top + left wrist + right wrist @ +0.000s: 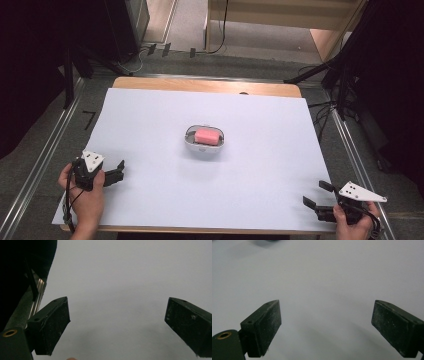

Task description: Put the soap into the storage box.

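Observation:
A pink block (207,136) lies in a small white oval dish (190,140) at the middle of the white sheet (150,120). My left gripper (118,171) rests at the sheet's near left corner, held by a hand, jaws wide apart with nothing between them; its gripper view (117,322) looks onto bare white sheet. My right gripper (317,195) sits at the near right corner, also open and empty, well away from the dish. In its own view the right gripper (325,322) faces blank sheet.
The sheet covers a wooden table (200,84). Metal rails (45,155) run along both sides. Dark stands (345,75) and cables (150,50) crowd the floor beyond the far edge. A black stand leg (30,277) shows left of the sheet.

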`<state>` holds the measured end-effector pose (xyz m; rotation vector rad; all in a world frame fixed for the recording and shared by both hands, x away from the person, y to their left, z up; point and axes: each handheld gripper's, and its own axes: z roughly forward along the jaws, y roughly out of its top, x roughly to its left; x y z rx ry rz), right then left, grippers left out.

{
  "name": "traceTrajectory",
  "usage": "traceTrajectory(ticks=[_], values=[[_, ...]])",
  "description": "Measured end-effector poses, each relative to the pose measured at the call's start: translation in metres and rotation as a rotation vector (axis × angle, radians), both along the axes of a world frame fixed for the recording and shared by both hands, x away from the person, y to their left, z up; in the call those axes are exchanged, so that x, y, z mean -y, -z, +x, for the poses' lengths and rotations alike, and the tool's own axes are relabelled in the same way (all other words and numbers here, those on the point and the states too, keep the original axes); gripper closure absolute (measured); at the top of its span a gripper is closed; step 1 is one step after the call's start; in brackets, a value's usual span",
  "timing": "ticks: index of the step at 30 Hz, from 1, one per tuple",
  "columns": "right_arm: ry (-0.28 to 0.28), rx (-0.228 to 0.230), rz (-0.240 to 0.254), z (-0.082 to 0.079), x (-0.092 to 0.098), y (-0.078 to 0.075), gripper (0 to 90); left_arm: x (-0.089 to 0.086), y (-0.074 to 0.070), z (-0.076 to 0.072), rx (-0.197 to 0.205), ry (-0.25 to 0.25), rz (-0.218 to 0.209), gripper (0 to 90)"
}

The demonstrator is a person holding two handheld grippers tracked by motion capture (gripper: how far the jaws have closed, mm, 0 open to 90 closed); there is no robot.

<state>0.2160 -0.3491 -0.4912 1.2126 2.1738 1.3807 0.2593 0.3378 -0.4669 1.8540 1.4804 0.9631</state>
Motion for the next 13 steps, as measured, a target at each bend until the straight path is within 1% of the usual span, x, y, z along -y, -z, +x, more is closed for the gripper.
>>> traceTrajectory(ticks=[2, 4, 6, 7, 10, 12, 13], values=[[0.007, 0.005, -0.009, -0.0008, -0.0010, -0.0001, 10.0, -0.0003, 0.0000, 0.0001, -0.001, -0.002, -0.006, 6.5], [0.009, 0.000, -0.036, -0.0006, -0.0035, 0.0015, 10.3, -0.0009, -0.0003, -0.0003, 0.002, 0.000, -0.007, 6.5], [0.007, -0.002, -0.056, -0.0006, -0.0059, 0.0025, 13.0, -0.0008, -0.0003, -0.0004, 0.003, 0.000, -0.007, 6.5], [0.006, -0.002, -0.057, -0.0008, -0.0063, 0.0026, 14.0, -0.0004, -0.0001, -0.0006, 0.004, 0.002, -0.007, 6.5], [-0.003, -0.002, -0.046, -0.0011, -0.0051, 0.0032, 14.1, 0.0008, 0.0003, -0.0005, 0.004, 0.005, 0.007, 6.5], [0.002, -0.031, -0.028, -0.0006, -0.0044, 0.0045, 14.1, 0.0011, 0.0003, -0.0002, 0.004, 0.005, 0.012, 6.5], [-0.006, -0.064, -0.011, -0.0001, -0.0031, 0.0080, 17.5, 0.0010, 0.0005, 0.0002, -0.003, 0.002, 0.010, 6.5]])
